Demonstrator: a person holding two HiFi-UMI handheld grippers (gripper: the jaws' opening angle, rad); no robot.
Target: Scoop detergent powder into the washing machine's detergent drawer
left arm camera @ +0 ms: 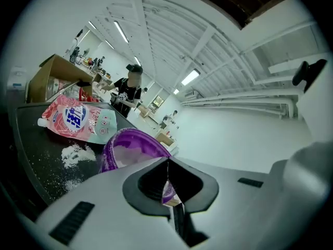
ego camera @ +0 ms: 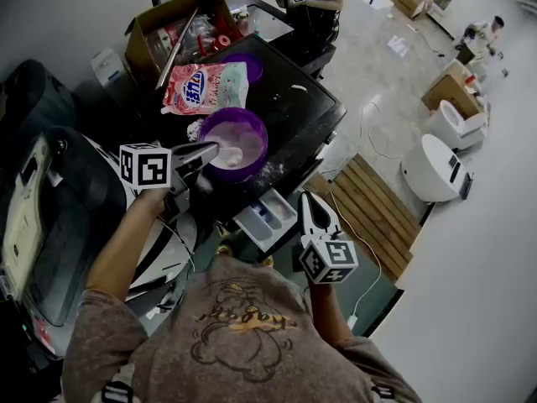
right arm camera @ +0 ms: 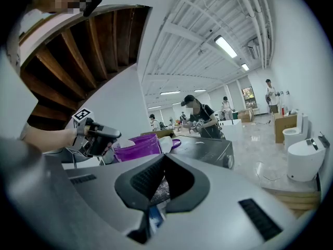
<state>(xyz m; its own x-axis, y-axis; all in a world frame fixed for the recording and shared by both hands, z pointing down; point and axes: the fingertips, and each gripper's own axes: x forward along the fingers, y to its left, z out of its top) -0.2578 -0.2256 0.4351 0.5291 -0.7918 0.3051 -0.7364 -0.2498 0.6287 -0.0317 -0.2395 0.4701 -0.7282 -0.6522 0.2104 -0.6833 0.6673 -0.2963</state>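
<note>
Jaws of the left gripper (left arm camera: pixel 167 161) are pressed together, and their tips meet in one thin line. Lower, in the hollow between them, a bit of purple shows; I cannot tell if it is something held or only the bowl behind. In the head view these tips reach over the near rim of the purple bowl (ego camera: pixel 258 124), just above the white detergent powder (ego camera: pixel 239 154) inside it.

The right gripper (right arm camera: pixel 164 155) also has its jaws closed tip to tip, with nothing clearly gripped. It hangs just beside the right end of the detergent drawer (ego camera: pixel 281 212), which stands pulled out below the front edge of the washing machine (ego camera: pixel 294 112).

The bowl stands on the black surface of the machine, near its front edge and above the drawer. Behind the bowl lies the pink and green detergent bag (ego camera: pixel 204 86), flat on its side. Some spilled powder (left arm camera: pixel 75 152) is scattered on the black surface between the bag and the bowl. A purple lid (ego camera: pixel 249 64) lies just beyond the bag, and an open cardboard box (ego camera: pixel 147 44) stands behind it to the left.
</note>
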